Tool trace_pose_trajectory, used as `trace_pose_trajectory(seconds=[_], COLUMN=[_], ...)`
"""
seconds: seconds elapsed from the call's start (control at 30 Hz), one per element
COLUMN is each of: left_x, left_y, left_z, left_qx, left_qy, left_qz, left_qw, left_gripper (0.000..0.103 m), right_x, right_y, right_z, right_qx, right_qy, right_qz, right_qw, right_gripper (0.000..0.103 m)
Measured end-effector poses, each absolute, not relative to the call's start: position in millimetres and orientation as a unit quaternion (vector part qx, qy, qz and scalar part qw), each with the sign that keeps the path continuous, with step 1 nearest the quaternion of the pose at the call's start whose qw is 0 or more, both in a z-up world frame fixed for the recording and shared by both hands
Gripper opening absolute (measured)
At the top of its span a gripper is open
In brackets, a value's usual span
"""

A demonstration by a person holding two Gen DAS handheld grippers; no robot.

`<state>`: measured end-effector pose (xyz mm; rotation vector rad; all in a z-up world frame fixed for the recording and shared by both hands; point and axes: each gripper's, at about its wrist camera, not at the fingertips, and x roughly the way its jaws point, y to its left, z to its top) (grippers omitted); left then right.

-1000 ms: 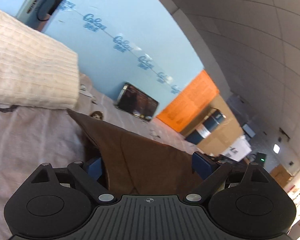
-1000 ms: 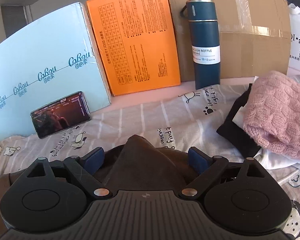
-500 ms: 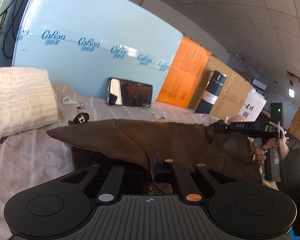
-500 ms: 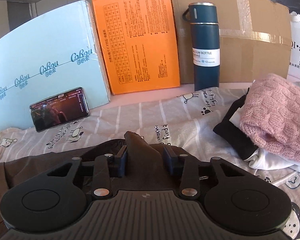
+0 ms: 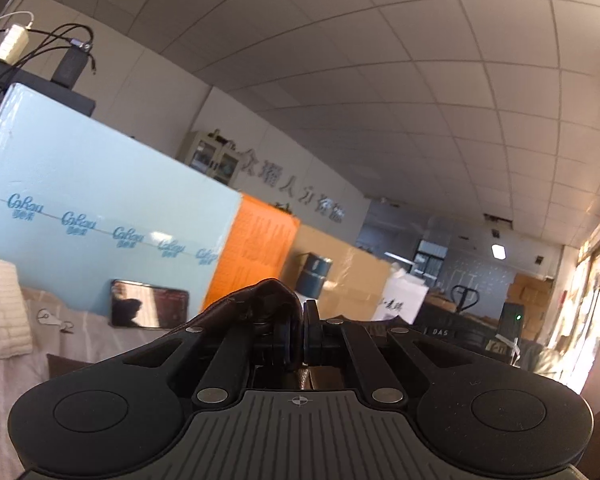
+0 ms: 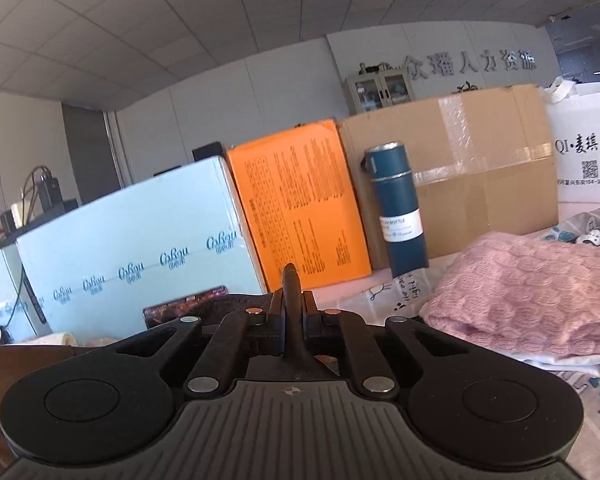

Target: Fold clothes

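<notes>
Left wrist view, left to right: cream knit (image 5: 0,308) at frame edge, phone (image 5: 150,309) propped on pale blue box (image 5: 100,208), then left gripper (image 5: 296,334) clamped on a bunched fold of brown garment (image 5: 260,300).

Right wrist view, left to right: same brown garment (image 6: 24,356) trailing off to the left, right gripper (image 6: 291,322) pinched tight on a thin ridge of it, blue bottle (image 6: 398,212), pink sweater (image 6: 532,292) on printed sheet (image 6: 596,380).

Step in hand (judged): lifting garment by two held points ahead of a fold. Advice: keep both grips level, draw the span taut, clear the pink pile before laying down.

Count: two grippers, one brown garment, one phone, one bottle, one pink sweater, one cream knit, three boxes (blue, orange (image 6: 300,200), cardboard (image 6: 480,168)).
</notes>
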<state>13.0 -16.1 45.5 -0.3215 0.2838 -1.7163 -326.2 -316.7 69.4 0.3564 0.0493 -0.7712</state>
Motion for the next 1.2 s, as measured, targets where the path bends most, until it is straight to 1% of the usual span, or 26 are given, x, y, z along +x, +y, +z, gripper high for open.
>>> trace_pose_trajectory(seconds=[0.1,0.2,0.37,0.43,0.47,0.5,0.53,0.57,0.6,0.63,0.67,0.7,0.73,0.77,0.8,0.83,0.9,1.0,1.1,1.13,1.17,1.2], left_x=[-2,-16,-36,-45,-50,-54,-59,-63,-66,-67,-68,-69,-69,-69,-68,-65,-58,-42,-28,-25,-22,-18], left_y=[-4,7,11,11,11,11,10,8,6,5,4,5,6,6,7,10,15,21,22,22,21,22], left_z=[48,41,19,10,5,0,-4,-7,-11,-16,-21,-28,-35,-39,-44,-47,-52,-57,-56,-55,-52,-49], left_qx=[-0.159,-0.176,-0.184,-0.172,-0.165,-0.157,-0.142,-0.122,-0.105,-0.092,-0.078,-0.060,-0.043,-0.027,-0.014,-0.007,-0.004,-0.021,-0.037,-0.042,-0.045,-0.049], left_qy=[0.114,0.113,0.153,0.170,0.180,0.189,0.196,0.202,0.210,0.222,0.234,0.248,0.260,0.270,0.279,0.285,0.296,0.312,0.321,0.321,0.317,0.312], left_qz=[-0.781,-0.809,-0.851,-0.861,-0.865,-0.868,-0.870,-0.870,-0.869,-0.867,-0.863,-0.855,-0.847,-0.839,-0.829,-0.817,-0.790,-0.750,-0.728,-0.723,-0.719,-0.713], left_qw=[0.593,0.549,0.467,0.447,0.438,0.432,0.430,0.432,0.435,0.436,0.441,0.451,0.462,0.472,0.485,0.502,0.537,0.582,0.605,0.611,0.617,0.625], left_gripper=[0.004,0.004,0.005,0.005,0.005,0.005,0.007,0.009,0.009,0.010,0.016,0.020,0.031,0.044,0.049,0.056,0.060,0.060,0.062,0.064,0.070,0.072], right_x=[-367,-407,-466,-486,-496,-505,-512,-519,-525,-530,-532,-534,-533,-532,-528,-524,-513,-494,-473,-467,-459,-450], right_y=[-296,-275,-250,-242,-238,-236,-234,-232,-230,-229,-228,-227,-226,-226,-228,-229,-235,-243,-252,-255,-260,-265], right_z=[67,52,11,-6,-14,-20,-25,-28,-31,-32,-32,-31,-29,-28,-26,-25,-25,-23,-14,-9,-4,2], right_qx=[0.172,0.174,0.198,0.212,0.218,0.229,0.238,0.244,0.250,0.255,0.257,0.255,0.249,0.243,0.238,0.233,0.230,0.221,0.201,0.194,0.188,0.182], right_qy=[-0.009,-0.038,-0.054,-0.058,-0.062,-0.065,-0.068,-0.070,-0.072,-0.072,-0.072,-0.070,-0.066,-0.058,-0.046,-0.035,-0.014,0.012,0.032,0.038,0.045,0.052], right_qz=[-0.390,-0.396,-0.413,-0.422,-0.426,-0.430,-0.439,-0.449,-0.457,-0.462,-0.465,-0.467,-0.468,-0.469,-0.464,-0.459,-0.446,-0.432,-0.413,-0.406,-0.399,-0.392], right_qw=[0.904,0.901,0.887,0.880,0.876,0.871,0.864,0.857,0.851,0.846,0.844,0.844,0.845,0.847,0.852,0.857,0.865,0.875,0.888,0.892,0.896,0.900], right_gripper=[0.007,0.007,0.008,0.014,0.016,0.020,0.028,0.034,0.042,0.044,0.047,0.053,0.063,0.067,0.073,0.077,0.078,0.081,0.084,0.084,0.084,0.084])
